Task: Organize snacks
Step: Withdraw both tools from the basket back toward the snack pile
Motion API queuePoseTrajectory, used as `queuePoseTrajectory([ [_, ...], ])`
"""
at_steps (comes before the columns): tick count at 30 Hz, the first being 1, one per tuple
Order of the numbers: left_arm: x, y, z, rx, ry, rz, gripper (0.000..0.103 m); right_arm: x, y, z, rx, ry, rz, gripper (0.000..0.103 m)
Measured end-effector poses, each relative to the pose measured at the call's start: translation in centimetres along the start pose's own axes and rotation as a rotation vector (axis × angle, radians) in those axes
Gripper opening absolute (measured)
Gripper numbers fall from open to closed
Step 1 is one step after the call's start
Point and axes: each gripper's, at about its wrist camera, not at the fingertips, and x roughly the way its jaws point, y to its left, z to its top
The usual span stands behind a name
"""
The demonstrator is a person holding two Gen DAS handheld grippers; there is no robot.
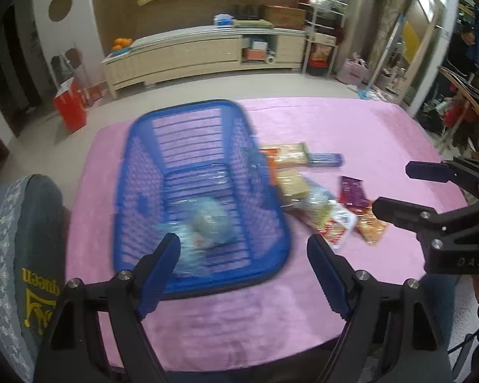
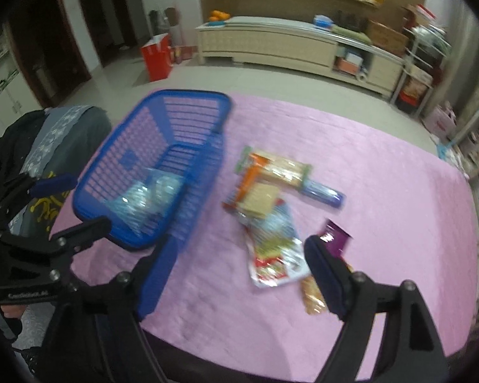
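Pink cloth covers the bench (image 2: 367, 166), and on it the loose snack packets (image 2: 271, 210) lie in a small heap near the middle, just beside the right long wall of the blue plastic basket (image 2: 163, 146). The right gripper (image 2: 236, 274) is the nearer one: the heap lies straight ahead of its fingers, which stand wide apart and hold nothing. Closest to it is the red and white pouch (image 2: 271, 265), with its long axis running from the near bench edge toward the far edge, a little slanted. A purple packet (image 2: 335, 236) is partly hidden behind the right finger, and an orange packet (image 2: 313, 293) lies just beside that finger.

The left gripper (image 1: 242, 271) hangs over the near end of the basket, its fingers also spread and empty. One clear blue-tinted bag (image 1: 204, 223) is already inside, near that end.

I judge the next pick belongs to the right gripper, then a move leftward over the basket wall.

The left view looks down into the basket but is blurred; the right view shows the heap more fully, including the blue tube-shaped pack (image 2: 322, 193) at its far side.
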Motion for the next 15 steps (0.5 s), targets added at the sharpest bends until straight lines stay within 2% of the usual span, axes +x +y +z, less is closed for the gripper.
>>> queuePoseTrajectory([
  [8, 3.5, -7.4, -0.4, 0.057, 0.07, -0.07, 0.08, 0.1, -5.9, -3.2, 0.037, 0.057, -0.019, 0.085],
  [11, 4.5, -9.1, -0.6, 0.059, 0.093, -0.077, 0.08, 1.1, -7.7, -4.3, 0.039, 0.088, -0.044, 0.085],
  [15, 6.7, -10.9, -1.1, 0.048, 0.136, -0.08, 0.08, 3.4, -9.7, -6.0, 0.048, 0.15, -0.021, 0.085],
])
